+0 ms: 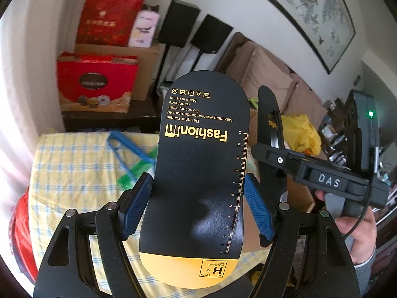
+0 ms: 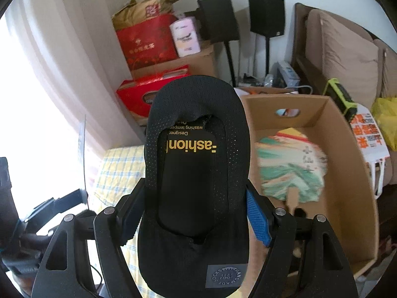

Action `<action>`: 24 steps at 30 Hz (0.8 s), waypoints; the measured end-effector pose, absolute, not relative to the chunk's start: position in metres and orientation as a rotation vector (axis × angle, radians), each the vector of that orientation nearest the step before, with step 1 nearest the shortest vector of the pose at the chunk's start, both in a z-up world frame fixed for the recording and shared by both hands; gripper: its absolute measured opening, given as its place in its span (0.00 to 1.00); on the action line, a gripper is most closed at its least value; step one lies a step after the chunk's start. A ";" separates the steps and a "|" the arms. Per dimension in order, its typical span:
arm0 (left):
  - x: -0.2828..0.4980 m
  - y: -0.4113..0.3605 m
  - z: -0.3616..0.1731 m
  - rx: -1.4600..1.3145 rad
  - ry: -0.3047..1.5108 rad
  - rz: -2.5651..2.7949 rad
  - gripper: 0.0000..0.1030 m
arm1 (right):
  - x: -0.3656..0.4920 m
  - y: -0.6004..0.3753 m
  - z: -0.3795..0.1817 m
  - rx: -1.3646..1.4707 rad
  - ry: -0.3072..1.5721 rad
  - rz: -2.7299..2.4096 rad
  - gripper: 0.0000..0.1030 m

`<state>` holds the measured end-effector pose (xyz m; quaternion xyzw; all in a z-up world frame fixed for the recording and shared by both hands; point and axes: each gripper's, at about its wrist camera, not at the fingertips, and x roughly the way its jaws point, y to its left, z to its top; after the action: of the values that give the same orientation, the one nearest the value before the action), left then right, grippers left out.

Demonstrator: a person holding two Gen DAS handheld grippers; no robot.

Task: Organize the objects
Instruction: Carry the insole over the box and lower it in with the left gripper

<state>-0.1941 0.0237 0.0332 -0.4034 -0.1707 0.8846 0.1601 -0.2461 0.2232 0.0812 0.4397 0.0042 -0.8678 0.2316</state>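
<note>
left gripper (image 1: 197, 208) clamps card insert (image 1: 202, 164), frame centre | right gripper (image 2: 196, 213) clamps sock (image 2: 196, 173) | both light; sock soft, grip card-stiffened middle | cardboard box (image 2: 347, 173) right

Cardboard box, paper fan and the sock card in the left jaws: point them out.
cardboard box (image 2: 347, 149), right wrist view, inner right wall.
paper fan (image 2: 290, 166), right wrist view, painted face.
sock card (image 1: 198, 173), left wrist view, black printed middle.
</note>
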 end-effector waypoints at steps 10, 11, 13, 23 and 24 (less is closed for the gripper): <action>-0.219 0.094 0.047 -1.135 -0.450 2.435 0.70 | -0.254 0.303 0.101 1.219 -0.032 -2.475 0.73; -0.220 0.099 0.047 -1.135 -0.452 2.428 0.70 | -0.255 0.310 0.101 1.220 -0.035 -2.486 0.73; -0.225 0.114 0.046 -1.136 -0.464 2.407 0.70 | -0.256 0.325 0.101 1.225 -0.048 -2.502 0.73; -0.246 0.187 0.035 -1.165 -0.488 2.354 0.70 | -0.258 0.377 0.105 1.242 -0.034 -2.597 0.73; -0.249 0.195 0.031 -1.170 -0.496 2.347 0.70 | -0.257 0.384 0.106 1.245 -0.029 -2.609 0.73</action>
<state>-0.2492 0.1946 0.0314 -0.4261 -0.1808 0.8550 0.2340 -0.2571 0.3838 0.1059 0.4272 -0.0101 -0.8954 0.1248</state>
